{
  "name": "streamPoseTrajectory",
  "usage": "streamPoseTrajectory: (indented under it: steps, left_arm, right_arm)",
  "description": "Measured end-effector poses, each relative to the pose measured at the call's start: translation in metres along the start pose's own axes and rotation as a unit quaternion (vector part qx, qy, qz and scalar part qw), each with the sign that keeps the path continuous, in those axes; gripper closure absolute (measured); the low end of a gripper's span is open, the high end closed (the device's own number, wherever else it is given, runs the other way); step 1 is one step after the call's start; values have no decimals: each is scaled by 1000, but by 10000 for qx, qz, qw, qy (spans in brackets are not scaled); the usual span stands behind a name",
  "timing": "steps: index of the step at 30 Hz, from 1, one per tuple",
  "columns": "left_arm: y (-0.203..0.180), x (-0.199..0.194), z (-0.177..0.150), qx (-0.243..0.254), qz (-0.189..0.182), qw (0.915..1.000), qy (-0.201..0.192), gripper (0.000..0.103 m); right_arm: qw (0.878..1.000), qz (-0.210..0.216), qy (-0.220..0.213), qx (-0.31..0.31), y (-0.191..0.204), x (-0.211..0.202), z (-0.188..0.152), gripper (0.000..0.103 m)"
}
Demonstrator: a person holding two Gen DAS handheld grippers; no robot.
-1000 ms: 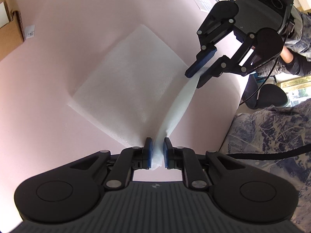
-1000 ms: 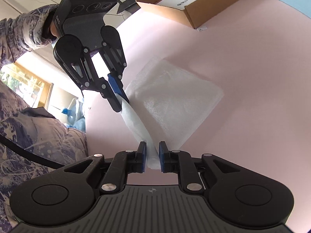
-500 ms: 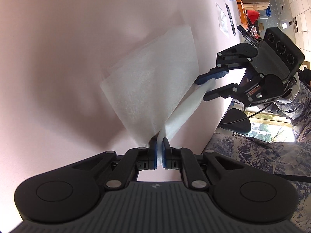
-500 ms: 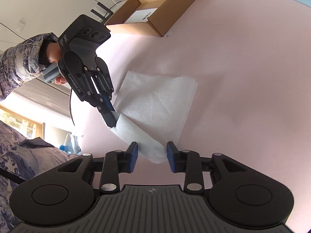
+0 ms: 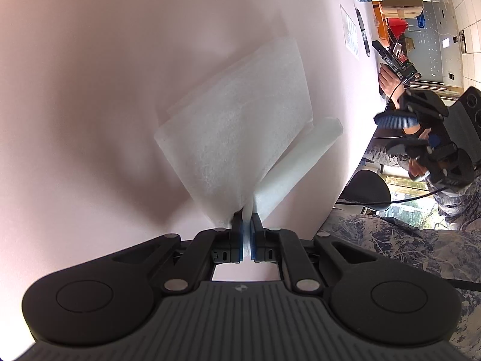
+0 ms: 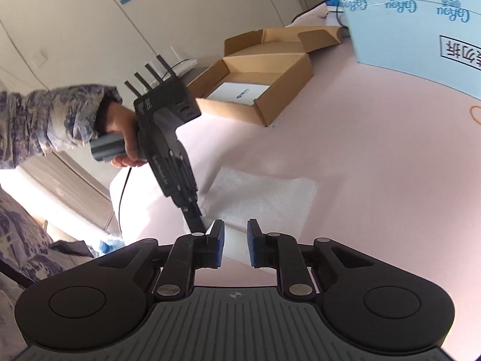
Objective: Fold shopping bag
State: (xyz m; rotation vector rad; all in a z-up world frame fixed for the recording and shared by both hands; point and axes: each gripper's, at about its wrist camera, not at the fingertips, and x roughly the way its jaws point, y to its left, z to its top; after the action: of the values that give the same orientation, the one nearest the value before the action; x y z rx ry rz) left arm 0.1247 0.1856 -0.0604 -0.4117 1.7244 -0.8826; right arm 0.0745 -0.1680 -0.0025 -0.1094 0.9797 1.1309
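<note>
White shopping bag [image 5: 240,138] flap dropped near the worktop [image 5: 90,90] edge: right tongs [image 6: 235,240] released it, jaws closing empty yet apart. Left tongs [image 5: 247,231] still pinch its corner, so the fold likely needs regripping.

The right gripper [image 6: 235,248] fills the bottom of the view, its blue pads [image 6: 219,248] standing apart with nothing pressed between them; its jaws have just been closing. Just beyond the pads, the white shopping bag [image 6: 264,201] lies flat on the pink table [image 6: 375,156]. To the upper left of the claw, the left gripper [image 6: 200,222] slants down, its tip at the bag's near left corner, held by a hand [image 6: 123,138] in a patterned sleeve [image 6: 51,123]. Farther off, an open cardboard box [image 6: 255,87] sits beside a blue box [image 6: 421,30].
</note>
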Motion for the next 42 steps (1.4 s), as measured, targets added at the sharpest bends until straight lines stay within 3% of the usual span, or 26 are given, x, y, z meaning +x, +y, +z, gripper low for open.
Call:
streamPoseTrajectory:
  steps: [7, 21, 25, 29, 32, 34, 35, 42]
  left_arm:
    - [-10, 10, -1, 67, 176, 9998, -82, 97]
    - [-15, 14, -7, 149, 181, 9991, -363, 96]
    - [-30, 0, -26, 489, 406, 9950, -769, 76]
    - [-55, -31, -60, 686, 635, 9780, -1862, 76]
    - [-90, -43, -89, 1066, 978, 9472, -2861, 79]
    - [-109, -34, -104, 1268, 932, 9276, -3387, 85]
    - [-114, -26, -108, 1293, 887, 9231, -3512, 85]
    - [-114, 52, -96, 931, 1360, 9209, -3532, 85]
  right_arm:
    - [9993, -353, 146, 35, -8, 39, -4, 99]
    - [9961, -861, 121, 166, -22, 58, -14, 103]
    - [9956, -923, 71, 110, -21, 60, -16, 103]
    - [9954, -960, 32, 55, -20, 61, -18, 103]
    - [9946, -1027, 11, -132, -16, 63, -20, 103]
    - [9940, -1060, -8, -258, -14, 65, -21, 103]
    - [9939, -1067, -30, -285, -14, 65, -22, 103]
    - [9921, -1151, -114, -484, -9, 66, -26, 103]
